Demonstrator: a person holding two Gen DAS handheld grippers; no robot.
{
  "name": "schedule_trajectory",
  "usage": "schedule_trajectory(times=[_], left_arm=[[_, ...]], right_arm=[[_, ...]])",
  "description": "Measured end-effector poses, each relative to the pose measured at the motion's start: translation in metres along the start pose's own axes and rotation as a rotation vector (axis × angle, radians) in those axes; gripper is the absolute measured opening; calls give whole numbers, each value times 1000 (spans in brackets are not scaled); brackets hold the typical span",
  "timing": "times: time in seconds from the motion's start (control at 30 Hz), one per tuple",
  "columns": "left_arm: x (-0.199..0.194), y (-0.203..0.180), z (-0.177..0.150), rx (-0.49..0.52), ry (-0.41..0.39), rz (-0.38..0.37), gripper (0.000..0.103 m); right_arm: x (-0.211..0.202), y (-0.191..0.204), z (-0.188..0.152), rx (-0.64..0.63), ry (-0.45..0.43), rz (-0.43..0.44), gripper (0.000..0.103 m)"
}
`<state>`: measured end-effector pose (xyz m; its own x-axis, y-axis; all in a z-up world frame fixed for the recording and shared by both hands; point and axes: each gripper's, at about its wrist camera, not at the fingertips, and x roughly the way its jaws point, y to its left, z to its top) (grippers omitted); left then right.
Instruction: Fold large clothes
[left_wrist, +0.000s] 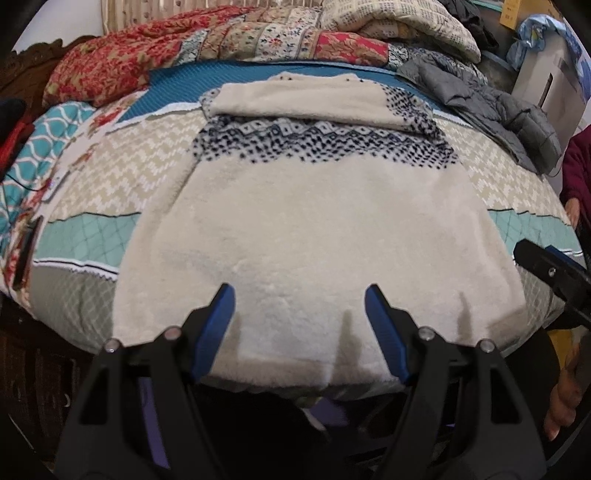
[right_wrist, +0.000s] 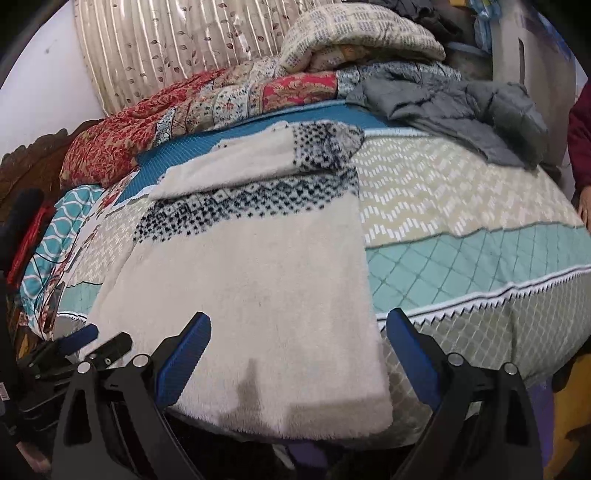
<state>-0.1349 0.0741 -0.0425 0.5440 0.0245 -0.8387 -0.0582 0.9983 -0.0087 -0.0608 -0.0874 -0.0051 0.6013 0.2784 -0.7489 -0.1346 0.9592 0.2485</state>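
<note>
A cream fleece sweater (left_wrist: 303, 221) with a navy patterned band lies flat on the bed, with a sleeve (left_wrist: 306, 99) folded across its chest. My left gripper (left_wrist: 299, 295) hovers open over the near hem, nothing pinched between its blue pads. In the right wrist view the sweater (right_wrist: 251, 280) fills the left half. My right gripper (right_wrist: 299, 317) stands open over its near right corner, one finger over the fleece and the other over the bedspread. Each gripper shows at the edge of the other's view: the right gripper (left_wrist: 550, 266) and the left gripper (right_wrist: 96, 339).
The patterned bedspread (right_wrist: 461, 251) is bare to the sweater's right. A grey puffer jacket (left_wrist: 498, 107) lies at the back right, with folded quilts (left_wrist: 221, 48) piled behind. A person's maroon sleeve (right_wrist: 580, 140) is at the right edge. A dark flat object (left_wrist: 26, 254) lies at the left.
</note>
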Motion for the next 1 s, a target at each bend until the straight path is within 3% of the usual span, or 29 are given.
schedule_trajectory(times=[0.13,0.23,0.33,0.5,1.0], left_arm=[[4,10,2,-24,26,35,77],[6,15,1,-39,40,104,78],[4,15,0,-34,32,169,86],[-4,14,1,-34,0,158,86],[3,10,-4,-7,53,134,86]], right_arm=[[15,-6,-5,40,70,5,86],[21,-9,-7,58,100,11,86],[20,-7,-9,52,98,14,86],[19,-4,-8,35,95,20,86],[20,-6,-12,42,117,38,86]])
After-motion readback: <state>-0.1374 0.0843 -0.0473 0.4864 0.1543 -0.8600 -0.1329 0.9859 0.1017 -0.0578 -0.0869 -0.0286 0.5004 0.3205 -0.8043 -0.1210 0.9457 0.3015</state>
